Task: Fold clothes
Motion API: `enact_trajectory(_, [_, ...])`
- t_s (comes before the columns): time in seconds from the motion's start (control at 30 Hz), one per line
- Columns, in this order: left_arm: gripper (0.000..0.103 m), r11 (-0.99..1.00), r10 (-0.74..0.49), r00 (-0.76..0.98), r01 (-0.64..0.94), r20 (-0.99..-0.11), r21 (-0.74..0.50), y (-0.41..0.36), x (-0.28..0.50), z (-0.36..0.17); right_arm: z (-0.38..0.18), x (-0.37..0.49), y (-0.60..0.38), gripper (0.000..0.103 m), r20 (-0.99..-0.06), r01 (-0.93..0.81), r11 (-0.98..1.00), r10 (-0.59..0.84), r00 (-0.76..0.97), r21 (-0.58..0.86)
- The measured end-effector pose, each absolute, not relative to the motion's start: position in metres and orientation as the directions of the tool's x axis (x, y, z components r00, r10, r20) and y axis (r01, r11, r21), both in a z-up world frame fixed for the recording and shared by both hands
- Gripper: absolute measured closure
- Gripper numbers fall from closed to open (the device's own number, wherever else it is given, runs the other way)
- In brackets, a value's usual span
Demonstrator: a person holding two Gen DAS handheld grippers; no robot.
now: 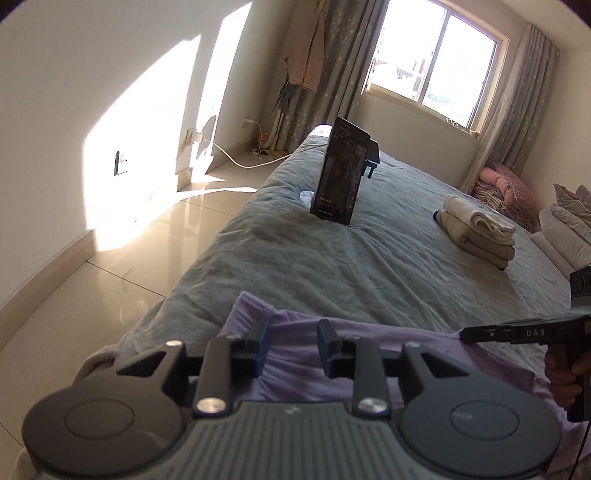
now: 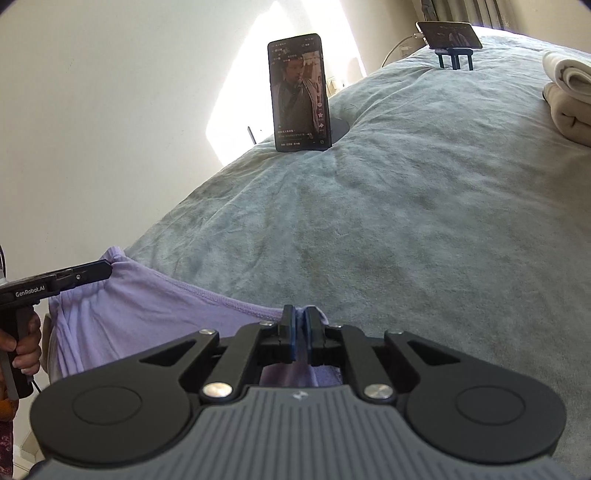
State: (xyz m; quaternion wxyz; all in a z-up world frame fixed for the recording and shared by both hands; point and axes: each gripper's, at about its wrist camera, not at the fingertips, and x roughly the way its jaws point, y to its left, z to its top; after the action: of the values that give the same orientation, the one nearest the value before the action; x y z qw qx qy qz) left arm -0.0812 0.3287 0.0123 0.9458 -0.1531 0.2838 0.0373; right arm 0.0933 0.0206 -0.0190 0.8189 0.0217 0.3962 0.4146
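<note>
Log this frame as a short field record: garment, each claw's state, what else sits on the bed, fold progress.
garment: lilac garment, spread at the near edge of the bed
left claw: open in its own view; in the right wrist view its tip touches the garment's corner
right claw: shut on the garment's hem
upright phone: on a stand, screen lit
second phone: farther back, on a stand
folded stack: cream items, piled
fold progress: no fold visible yet

Shirt (image 2: 155, 314): thin lilac cloth, smooth, stitched hem. Bedspread (image 1: 295, 258): grey-green cloth, matt, slightly napped and creased. Grippers: matt black plastic with shiny metal bolts; floor tiles (image 1: 110, 280) glossy; phone (image 2: 298, 92) screen glassy.
</note>
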Motion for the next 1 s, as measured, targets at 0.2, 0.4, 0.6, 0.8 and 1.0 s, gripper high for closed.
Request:
enact_trajectory(0.2, [0.065, 0.941, 0.012, 0.838, -0.194, -0.546, -0.276, 0.326, -0.108, 0.032, 0.0, 0.072, 0.002, 0.068, -0.619, -0.669, 0.673, 0.68, 0.393, 0.315])
enact_trajectory(0.4, [0.065, 0.928, 0.096, 0.818, -0.28, -0.566, -0.247, 0.327, -0.132, 0.037, 0.005, 0.027, 0.006, 0.068, -0.603, -0.753, 0.578, 0.734, 0.312, 0.314])
enact_trajectory(0.6, [0.067, 0.912, 0.095, 0.801, -0.309, -0.591, -0.272, 0.328, -0.137, 0.035, 0.008, -0.019, 0.014, 0.068, -0.594, -0.83, 0.463, 0.777, 0.21, 0.311])
enact_trajectory(0.8, [0.067, 0.905, 0.099, 0.81, -0.315, -0.578, -0.286, 0.328, -0.14, 0.046, -0.003, -0.035, 0.025, 0.068, -0.637, -0.862, 0.438, 0.747, 0.19, 0.255])
enact_trajectory(1.0, [0.067, 0.899, 0.101, 0.775, -0.34, -0.624, -0.276, 0.322, -0.137, 0.047, -0.004, -0.049, 0.025, 0.074, -0.646, -0.887, 0.411, 0.74, 0.189, 0.212])
